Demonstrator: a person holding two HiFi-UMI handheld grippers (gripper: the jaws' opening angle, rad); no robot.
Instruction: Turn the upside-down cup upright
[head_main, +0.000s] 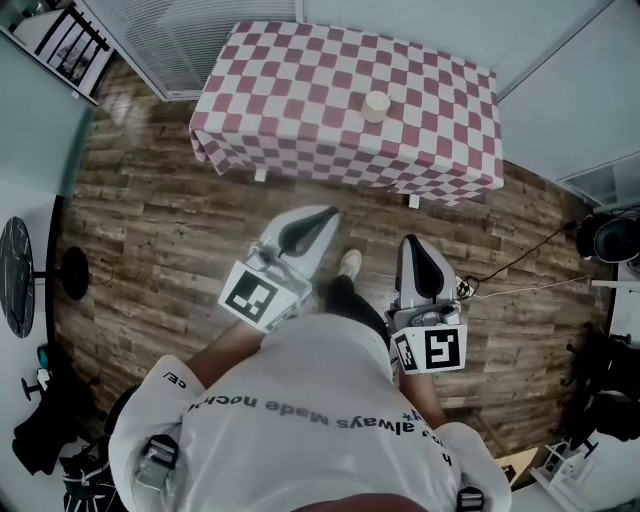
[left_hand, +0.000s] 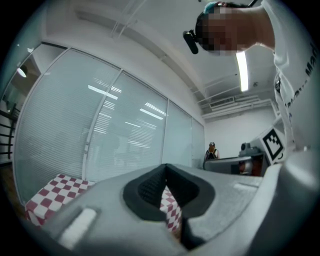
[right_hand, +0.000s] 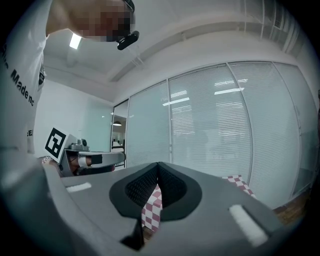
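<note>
A pale cup (head_main: 376, 105) stands upside down near the middle of a table with a red-and-white checked cloth (head_main: 300, 90), far ahead of me in the head view. My left gripper (head_main: 333, 212) is held level over the wooden floor, well short of the table, shut with nothing in it. My right gripper (head_main: 410, 243) hangs beside it, also shut and empty. In the left gripper view the jaw tips (left_hand: 166, 167) meet, with the checked cloth (left_hand: 47, 192) beyond. In the right gripper view the tips (right_hand: 158, 165) meet too, cloth (right_hand: 240, 183) behind. The cup is hidden in both gripper views.
Wooden plank floor (head_main: 150, 220) lies between me and the table. Glass walls with blinds (head_main: 180, 35) stand behind it. A black round stand (head_main: 18, 275) is at the left, dark gear and cables (head_main: 605, 240) at the right. A person (left_hand: 211, 150) stands far off.
</note>
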